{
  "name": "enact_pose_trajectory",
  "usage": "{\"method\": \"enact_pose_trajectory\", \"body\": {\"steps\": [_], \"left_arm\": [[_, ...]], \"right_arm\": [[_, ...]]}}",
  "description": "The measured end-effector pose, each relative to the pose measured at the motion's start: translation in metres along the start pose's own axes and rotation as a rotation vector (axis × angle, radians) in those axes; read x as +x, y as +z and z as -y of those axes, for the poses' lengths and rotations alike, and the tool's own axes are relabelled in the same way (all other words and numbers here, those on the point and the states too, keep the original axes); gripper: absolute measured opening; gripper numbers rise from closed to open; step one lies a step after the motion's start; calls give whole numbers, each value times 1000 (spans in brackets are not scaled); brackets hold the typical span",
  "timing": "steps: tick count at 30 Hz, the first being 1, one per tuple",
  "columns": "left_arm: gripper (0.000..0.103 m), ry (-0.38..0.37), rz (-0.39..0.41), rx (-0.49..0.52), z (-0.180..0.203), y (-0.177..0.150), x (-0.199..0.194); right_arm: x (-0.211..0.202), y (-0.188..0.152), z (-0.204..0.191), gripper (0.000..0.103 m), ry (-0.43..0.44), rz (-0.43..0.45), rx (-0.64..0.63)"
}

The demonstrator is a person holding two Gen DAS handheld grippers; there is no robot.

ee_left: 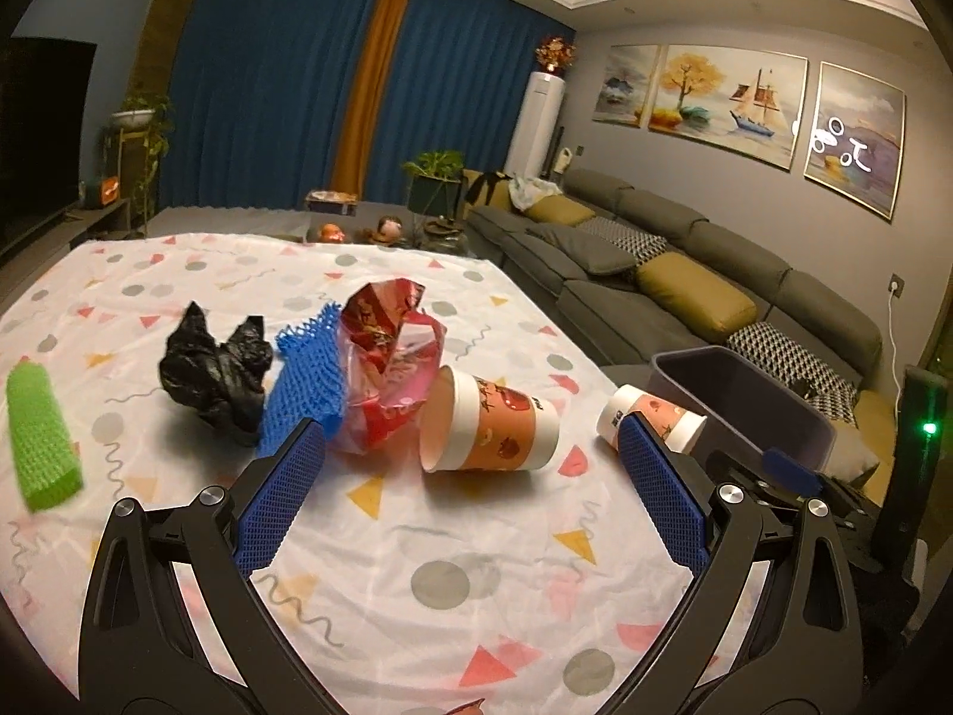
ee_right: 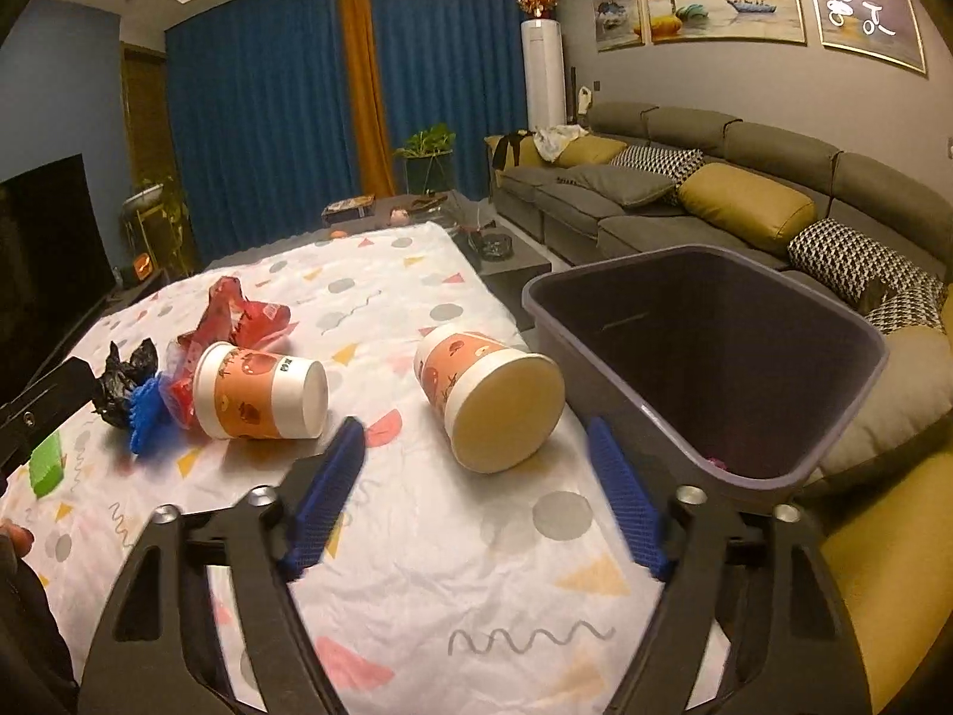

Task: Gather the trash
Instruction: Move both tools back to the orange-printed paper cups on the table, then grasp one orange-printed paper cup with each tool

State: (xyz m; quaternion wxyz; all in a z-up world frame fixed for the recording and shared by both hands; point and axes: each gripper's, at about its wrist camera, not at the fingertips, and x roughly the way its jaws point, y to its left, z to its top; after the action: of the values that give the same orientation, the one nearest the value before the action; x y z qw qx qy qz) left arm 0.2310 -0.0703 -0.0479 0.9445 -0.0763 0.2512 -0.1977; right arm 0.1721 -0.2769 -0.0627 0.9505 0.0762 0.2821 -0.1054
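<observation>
Near part of the patterned white tablecloth [ee_right: 452, 584] bare — open lane up from the near edge. Two orange-and-white paper cups on their sides block mid-table: one [ee_right: 489, 396] near the right edge, the other [ee_right: 259, 390] left of it, clear gap between. Behind the left cup a tight clump — red plastic wrapper [ee_left: 390, 366], blue mesh net [ee_left: 310, 375], crumpled black plastic bag [ee_left: 214, 369]. Green mesh roll [ee_left: 41, 435] alone near the left edge. Grey plastic bin [ee_right: 703, 351] stands just off the right edge, mouth open.

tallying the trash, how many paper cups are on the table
2, both on their sides: one paper cup against the red wrapper, the other cup beside the grey bin. More may be hidden inside the bin.
</observation>
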Motion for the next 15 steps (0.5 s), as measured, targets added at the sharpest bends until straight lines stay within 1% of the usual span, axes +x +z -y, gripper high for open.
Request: {"method": "enact_pose_trajectory", "body": {"steps": [3,5,7,9,11,15], "left_arm": [[97,-4,-8,2,0,1,8],[97,-17,-6,9,1,2,12],[97,-29,-12,15,0,2,16],[97,-43,-26,17,0,1,22],[96,-56,-36,16,-1,0,27],[92,-72,-62,11,-5,0,37]], "right_arm": [[11,2,1,66,7,-25,13],[19,3,4,60,14,-43,28],[27,4,7,56,24,-63,47],[33,6,9,54,29,-73,57],[38,8,10,50,34,-79,62],[47,10,11,47,43,-90,71]]}}
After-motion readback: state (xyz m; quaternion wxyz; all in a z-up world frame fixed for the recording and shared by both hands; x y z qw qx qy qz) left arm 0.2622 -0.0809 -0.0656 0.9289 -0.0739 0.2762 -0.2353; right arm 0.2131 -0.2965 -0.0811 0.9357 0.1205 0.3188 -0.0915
